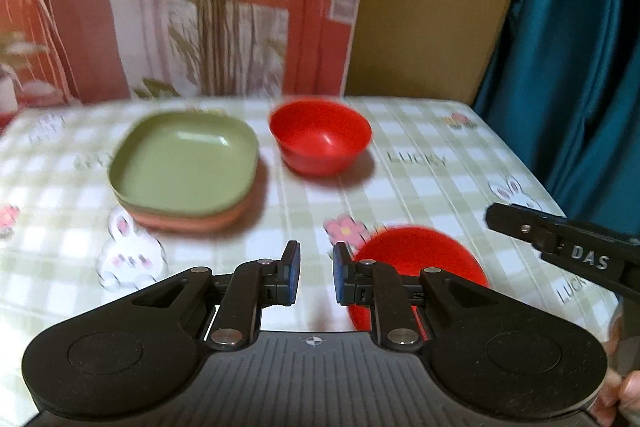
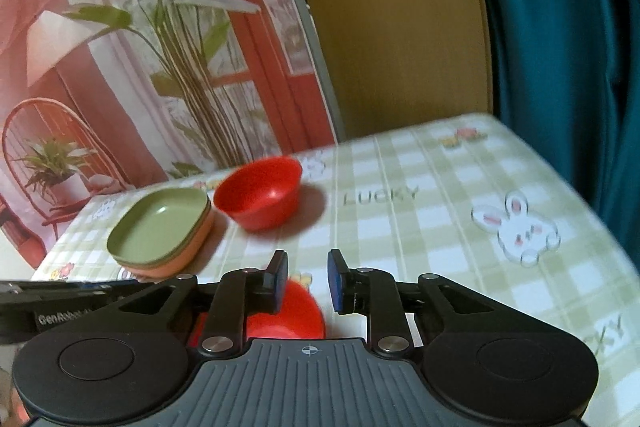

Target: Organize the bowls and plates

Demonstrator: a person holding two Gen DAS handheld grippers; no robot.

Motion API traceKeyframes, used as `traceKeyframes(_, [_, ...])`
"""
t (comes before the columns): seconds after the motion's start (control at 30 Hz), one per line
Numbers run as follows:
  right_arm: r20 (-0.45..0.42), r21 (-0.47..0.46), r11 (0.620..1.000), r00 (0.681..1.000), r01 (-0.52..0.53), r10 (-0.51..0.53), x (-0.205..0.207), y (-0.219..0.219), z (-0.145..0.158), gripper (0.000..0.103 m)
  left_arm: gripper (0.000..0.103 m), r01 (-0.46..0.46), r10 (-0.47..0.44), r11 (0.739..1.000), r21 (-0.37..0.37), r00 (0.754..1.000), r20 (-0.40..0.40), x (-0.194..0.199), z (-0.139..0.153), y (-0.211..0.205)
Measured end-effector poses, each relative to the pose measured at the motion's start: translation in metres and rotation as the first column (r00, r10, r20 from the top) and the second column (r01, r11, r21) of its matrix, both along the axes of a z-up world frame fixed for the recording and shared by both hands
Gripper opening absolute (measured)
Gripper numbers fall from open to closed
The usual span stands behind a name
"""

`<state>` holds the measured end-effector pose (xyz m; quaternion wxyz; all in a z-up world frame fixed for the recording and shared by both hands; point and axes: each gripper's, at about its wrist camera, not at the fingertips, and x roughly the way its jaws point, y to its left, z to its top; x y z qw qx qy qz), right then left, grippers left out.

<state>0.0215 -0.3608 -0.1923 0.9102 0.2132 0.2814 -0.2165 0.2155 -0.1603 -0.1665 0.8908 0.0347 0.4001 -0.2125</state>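
Left claw (image 1: 316, 267) and right claw (image 2: 307, 275) released, empty, flanking near red bowl (image 1: 416, 251); probably staged for nesting into far red bowl (image 1: 320, 135) ahead, beside stacked plates (image 1: 184, 163).

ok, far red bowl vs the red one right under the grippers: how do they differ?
The far red bowl stands upright, opening up, beside the green plate stack; the near red bowl appears upside down, showing a smooth domed outside. The far bowl is in full view; the near one is partly hidden behind the left gripper and, in the right wrist view, the right gripper. Both are plain red, resting on the checked tablecloth.
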Motion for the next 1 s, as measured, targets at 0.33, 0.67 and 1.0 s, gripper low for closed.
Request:
traceKeyframes(0.33, [0.011, -0.117, 0.990, 0.997, -0.080, 0.082, 0.013, -0.016, 0.034, 0.022, 0.019, -0.021, 0.025, 0.999, -0.049, 0.996, 0.087, 0.015, 0.031, 0.009])
traceKeyframes(0.67, [0.008, -0.113, 0.989, 0.995, -0.098, 0.100, 0.028, -0.033, 0.031, 0.023, 0.019, -0.013, 0.020, 0.999, -0.050, 0.987, 0.159, 0.021, 0.038, 0.004])
traceKeyframes(1.0, [-0.007, -0.079, 0.992, 0.995, -0.098, 0.098, 0.039, -0.047, 0.016, 0.022, 0.019, 0.006, -0.001, 0.999, -0.043, 0.991, 0.137, 0.032, 0.027, -0.003])
